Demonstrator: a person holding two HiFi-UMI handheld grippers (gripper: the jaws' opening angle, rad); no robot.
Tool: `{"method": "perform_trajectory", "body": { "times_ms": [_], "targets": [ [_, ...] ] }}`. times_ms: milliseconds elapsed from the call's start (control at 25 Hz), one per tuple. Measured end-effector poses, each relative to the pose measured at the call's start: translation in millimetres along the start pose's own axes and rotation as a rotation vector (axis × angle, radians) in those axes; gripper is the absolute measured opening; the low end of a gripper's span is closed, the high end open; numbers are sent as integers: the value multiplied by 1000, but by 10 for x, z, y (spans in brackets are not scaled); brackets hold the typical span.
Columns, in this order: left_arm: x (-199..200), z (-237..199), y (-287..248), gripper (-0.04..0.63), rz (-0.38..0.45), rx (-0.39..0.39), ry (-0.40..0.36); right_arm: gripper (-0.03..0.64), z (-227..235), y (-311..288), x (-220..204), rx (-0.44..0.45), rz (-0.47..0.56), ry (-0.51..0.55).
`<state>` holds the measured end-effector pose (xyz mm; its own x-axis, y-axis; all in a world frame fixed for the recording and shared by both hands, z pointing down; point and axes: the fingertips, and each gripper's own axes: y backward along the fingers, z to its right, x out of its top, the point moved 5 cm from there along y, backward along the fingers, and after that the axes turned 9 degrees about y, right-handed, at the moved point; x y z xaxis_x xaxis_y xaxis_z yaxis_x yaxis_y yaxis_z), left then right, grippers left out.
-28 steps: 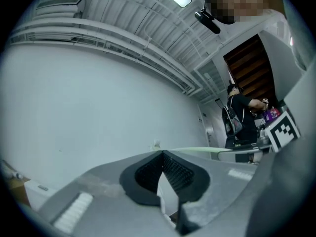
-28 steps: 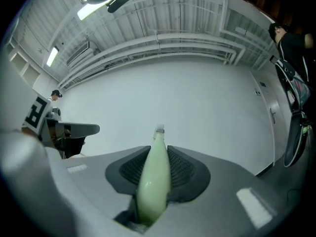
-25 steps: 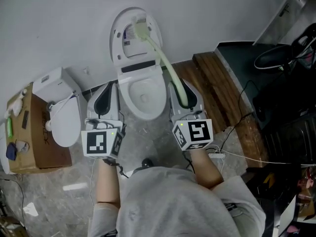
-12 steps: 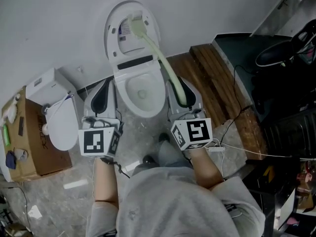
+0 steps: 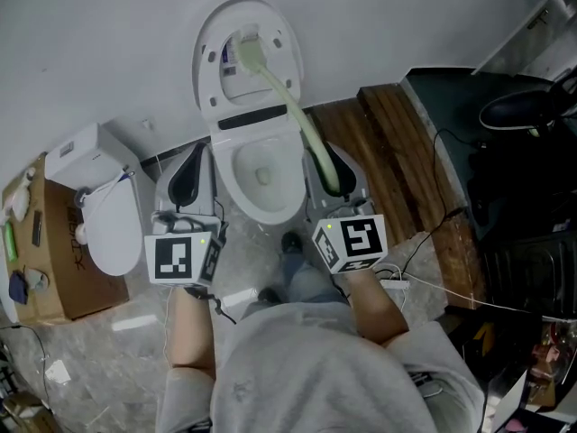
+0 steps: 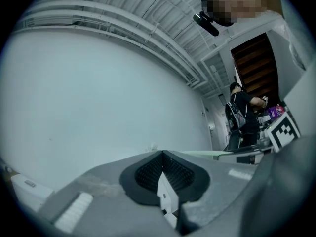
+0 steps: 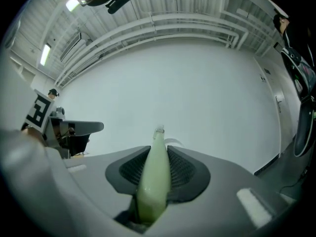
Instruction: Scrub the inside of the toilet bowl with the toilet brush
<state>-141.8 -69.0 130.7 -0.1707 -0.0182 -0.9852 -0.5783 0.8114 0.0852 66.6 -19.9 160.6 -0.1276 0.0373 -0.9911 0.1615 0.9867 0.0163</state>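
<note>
Right claw point(image 5: 326, 171) pinches the handle of the toilet brush point(image 5: 292, 108). From the claw the handle runs forward and to the left. Its head sits against the raised seat point(image 5: 211, 66), beyond the toilet bowl point(image 5: 233, 183).

The bowl lies just left of this claw, between it and the left claw point(image 5: 189, 177), which is pressed together and holds nothing.

Judgement: the head must swing back and down.

Head view: set high over the toilet point(image 5: 224, 174), aimed steeply down from a moderate distance, taking in the bowl and the wall point(image 5: 108, 43) behind it.

Left gripper view: mounted close behind the left tongs point(image 6: 162, 154), left of the toilet, tilted up toward that wall and the ceiling point(image 6: 148, 28).

Right gripper view: same arrangement along the right tongs point(image 7: 156, 154), right of the toilet.

Shared by all three: the wall behind the toilet.
</note>
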Motion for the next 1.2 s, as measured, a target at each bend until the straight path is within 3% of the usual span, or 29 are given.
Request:
{"method": "perform_trajectory", "body": {
  "times_ms": [560,1200],
  "targets": [
    [-487,-269,-714,5,-58,62,35,101,274,-854,-715,125,-166,-13],
    [-1166,-529,-952,5,-136,157,78,101,236,-1028,-1949,254,-460,-42]
  ]
}}
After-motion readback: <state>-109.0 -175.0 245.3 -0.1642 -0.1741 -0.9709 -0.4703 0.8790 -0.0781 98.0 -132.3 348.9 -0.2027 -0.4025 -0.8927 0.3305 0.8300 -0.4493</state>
